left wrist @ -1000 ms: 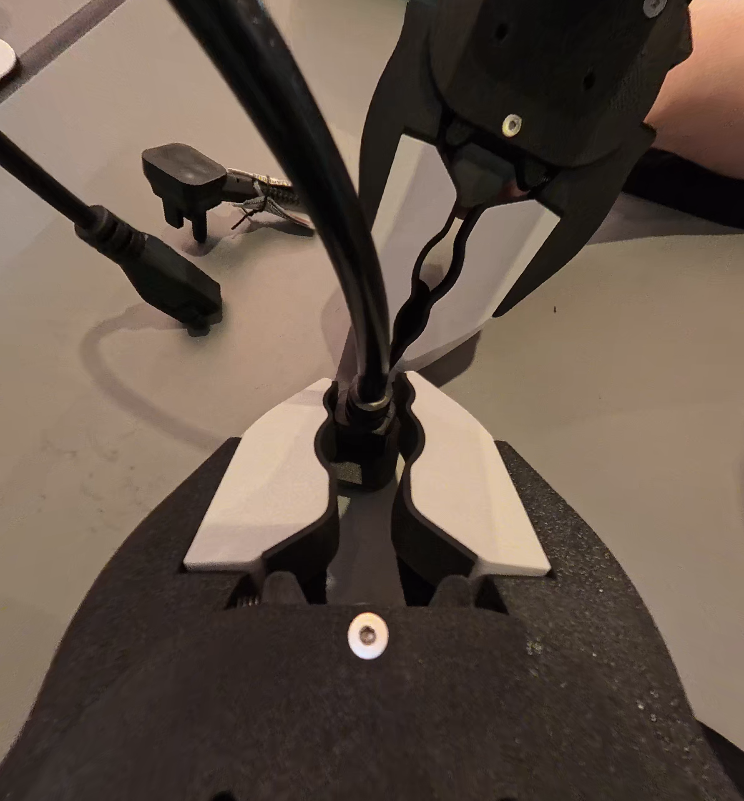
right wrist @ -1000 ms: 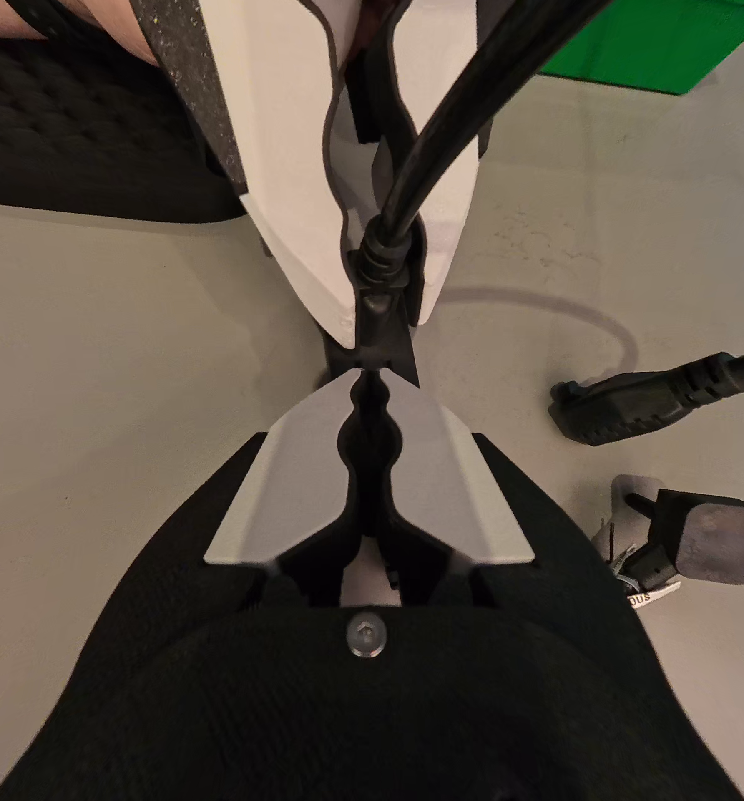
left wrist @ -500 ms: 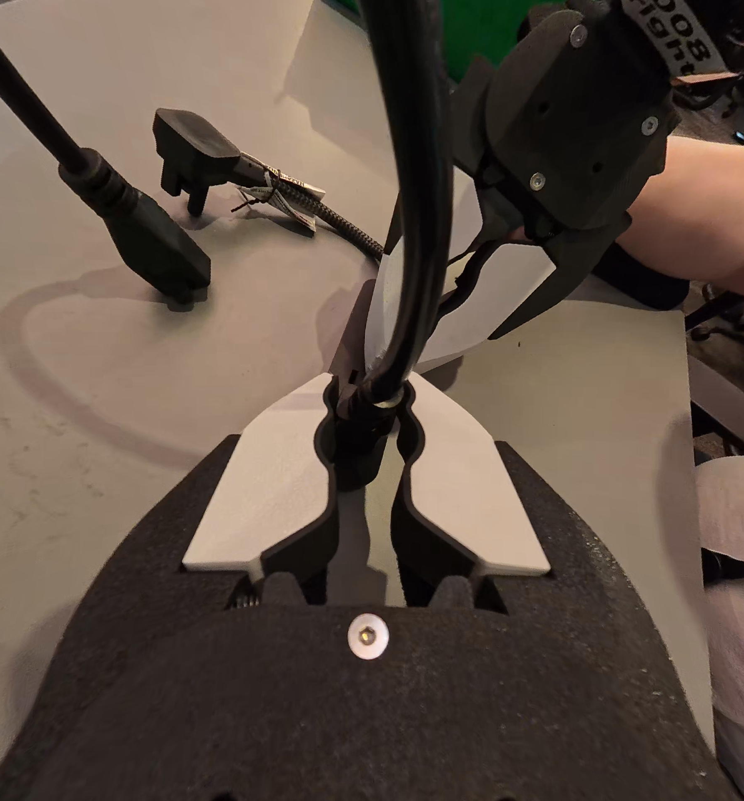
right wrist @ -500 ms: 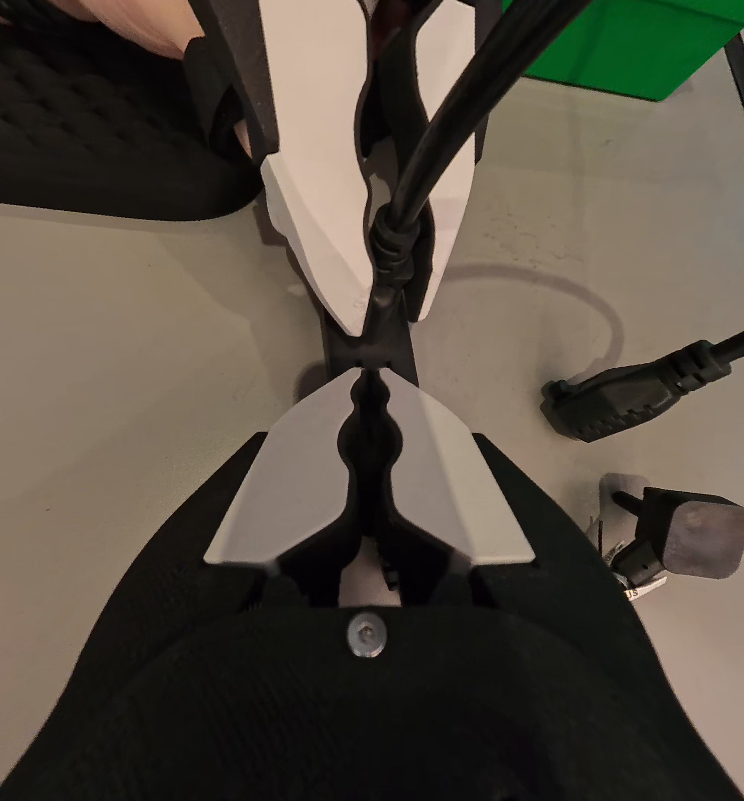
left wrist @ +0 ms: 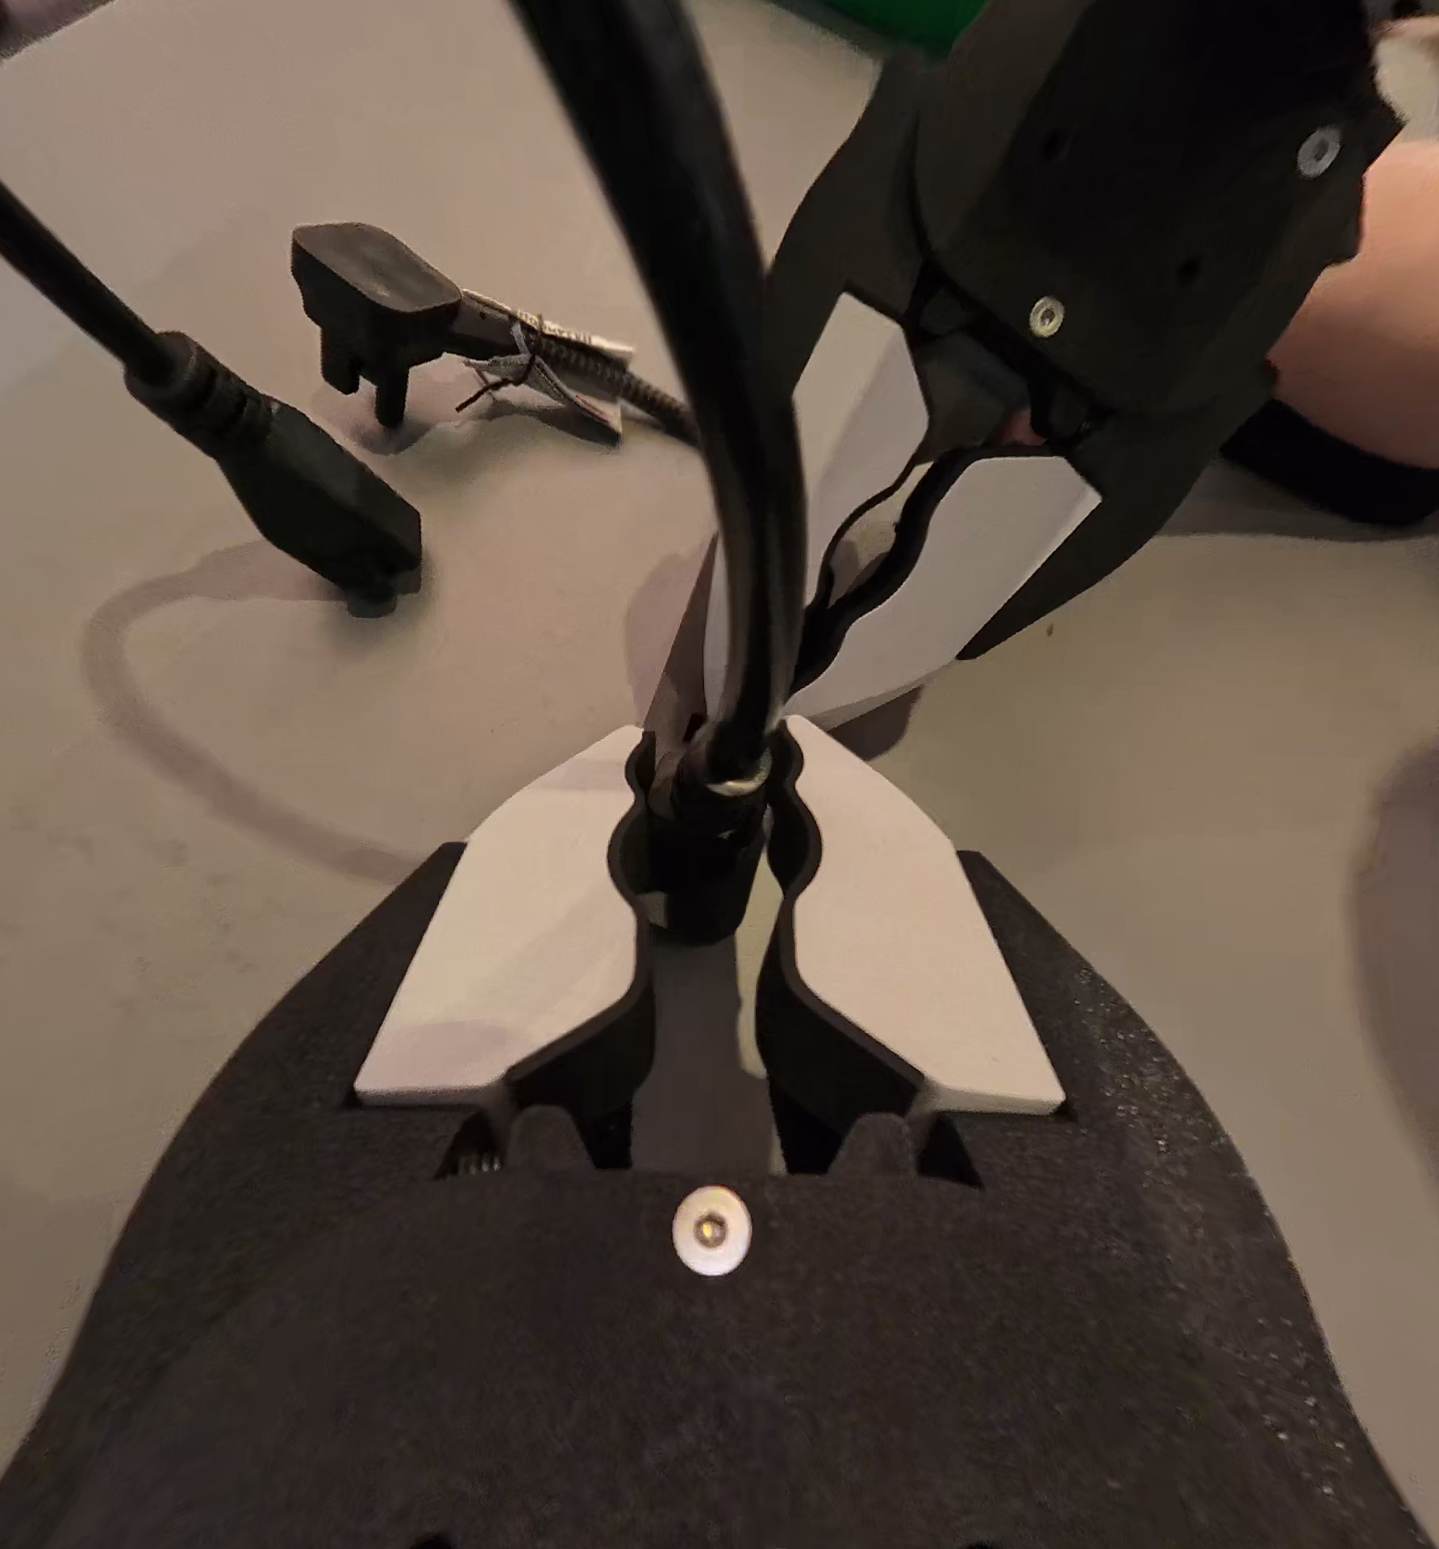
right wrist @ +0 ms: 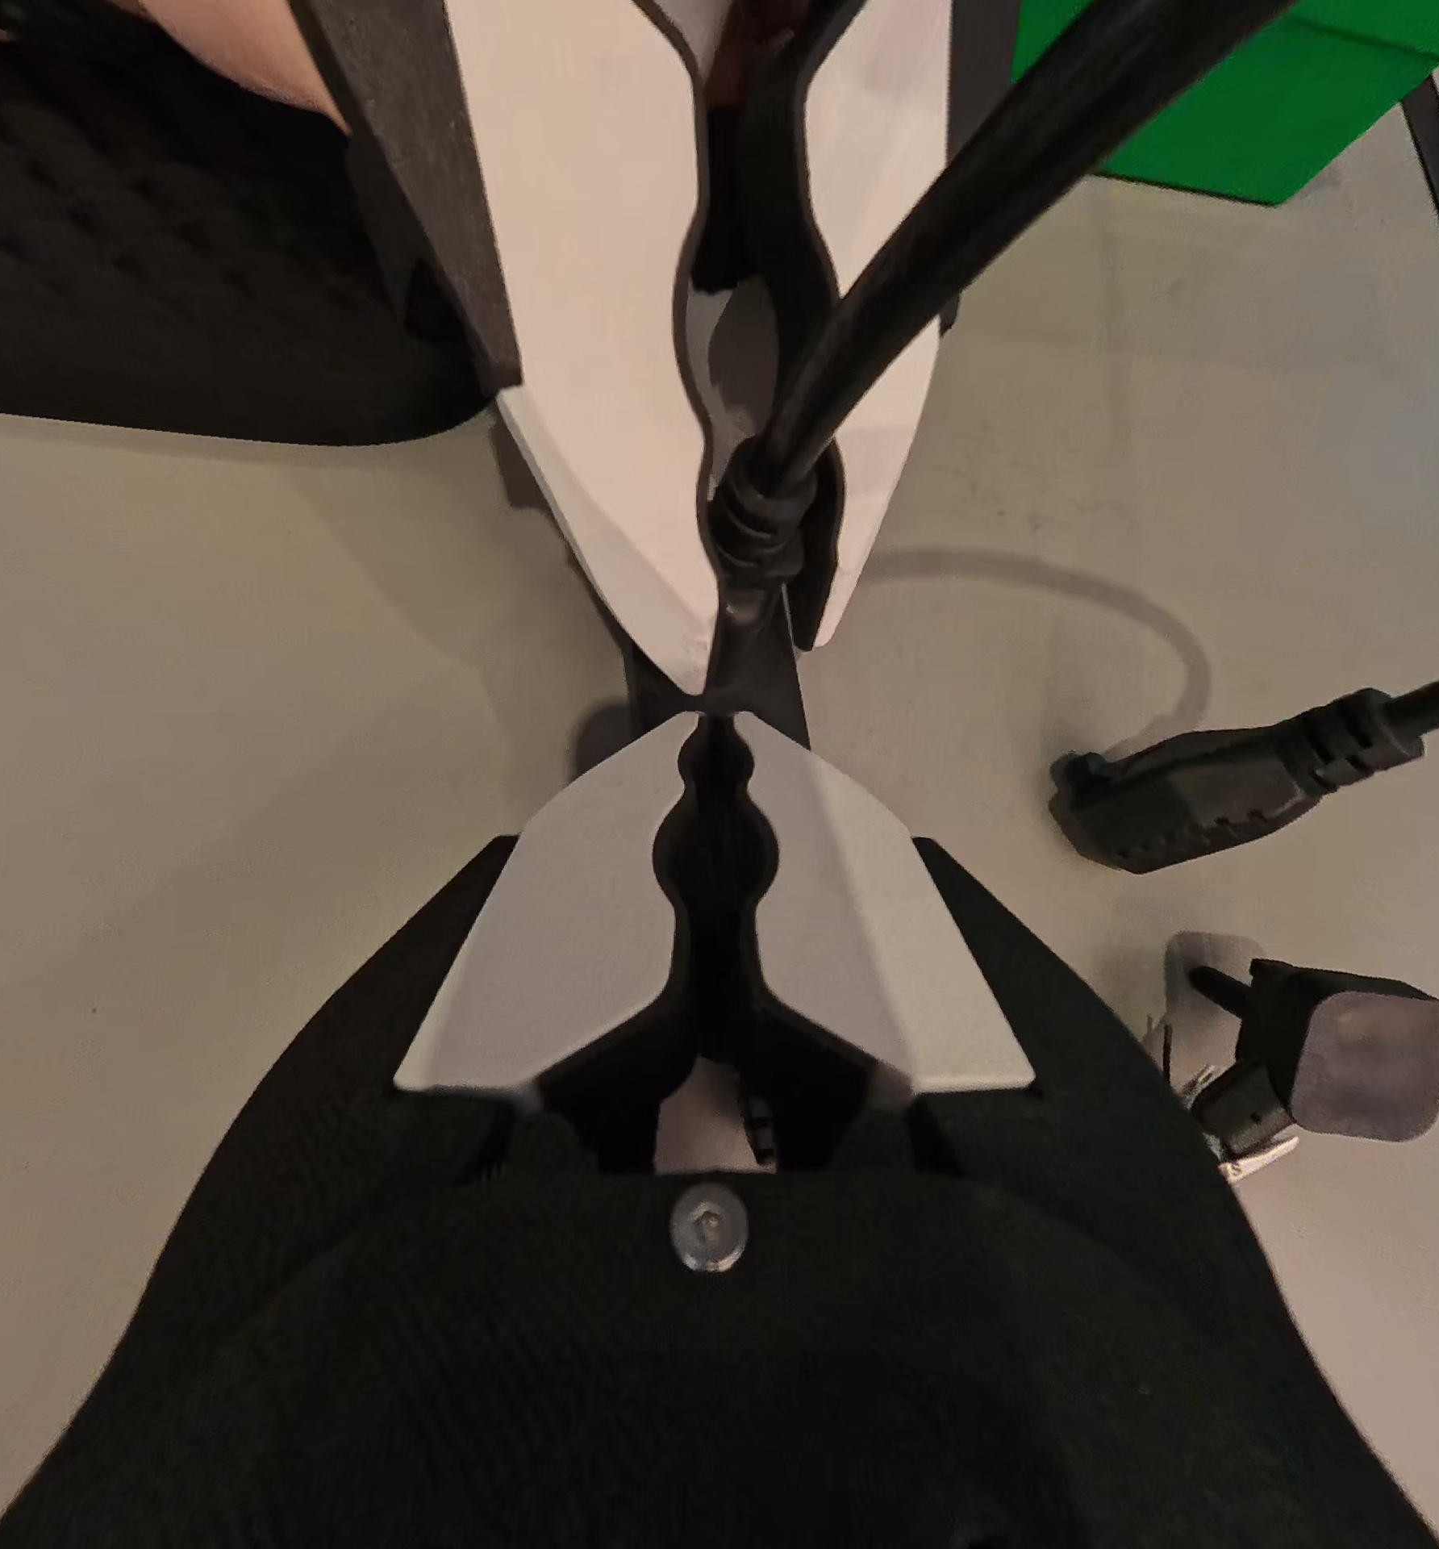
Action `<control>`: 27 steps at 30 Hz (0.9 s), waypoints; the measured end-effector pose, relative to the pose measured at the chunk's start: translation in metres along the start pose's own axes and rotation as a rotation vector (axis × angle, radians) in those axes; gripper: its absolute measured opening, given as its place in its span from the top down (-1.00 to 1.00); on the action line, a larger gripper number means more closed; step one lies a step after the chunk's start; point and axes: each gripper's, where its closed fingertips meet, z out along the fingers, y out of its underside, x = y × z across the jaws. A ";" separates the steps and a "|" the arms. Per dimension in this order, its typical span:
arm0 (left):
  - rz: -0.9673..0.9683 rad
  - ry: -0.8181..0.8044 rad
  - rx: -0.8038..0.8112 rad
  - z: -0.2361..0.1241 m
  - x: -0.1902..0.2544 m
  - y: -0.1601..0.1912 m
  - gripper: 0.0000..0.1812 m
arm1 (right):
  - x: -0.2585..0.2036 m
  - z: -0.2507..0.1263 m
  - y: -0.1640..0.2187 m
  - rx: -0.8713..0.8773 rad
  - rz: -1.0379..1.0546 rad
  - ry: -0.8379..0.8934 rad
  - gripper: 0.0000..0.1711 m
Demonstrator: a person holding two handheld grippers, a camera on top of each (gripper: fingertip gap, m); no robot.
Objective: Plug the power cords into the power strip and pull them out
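Note:
A thick black power cord [left wrist: 724, 419] ends in a black plug [left wrist: 699, 855] held between my two grippers, just above the grey table [left wrist: 280, 754]. My left gripper [left wrist: 712, 738] is shut on the plug's ribbed cord end; it also shows in the right wrist view [right wrist: 750, 645], coming in from above. My right gripper [right wrist: 716, 721] faces it tip to tip and is shut, with the dark plug body filling the gap between its fingers [right wrist: 582, 905]. It shows in the left wrist view [left wrist: 800, 696] too. No power strip is in view.
A black angled cord connector [left wrist: 322, 494] [right wrist: 1202, 796] and a black three-pin plug [left wrist: 372, 285] [right wrist: 1353, 1064] on a braided, tagged cord lie on the table. A green box [right wrist: 1202, 109] stands at the far edge. A black mesh seat [right wrist: 155, 251] lies beyond it.
Both grippers keep their grip. The pair has tilted and shifted a little over the table, and the cord has swung from left to upright and back slightly.

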 end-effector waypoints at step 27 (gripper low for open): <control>0.032 -0.022 0.010 -0.007 -0.003 -0.005 0.85 | -0.003 -0.001 0.000 -0.010 0.034 -0.007 0.92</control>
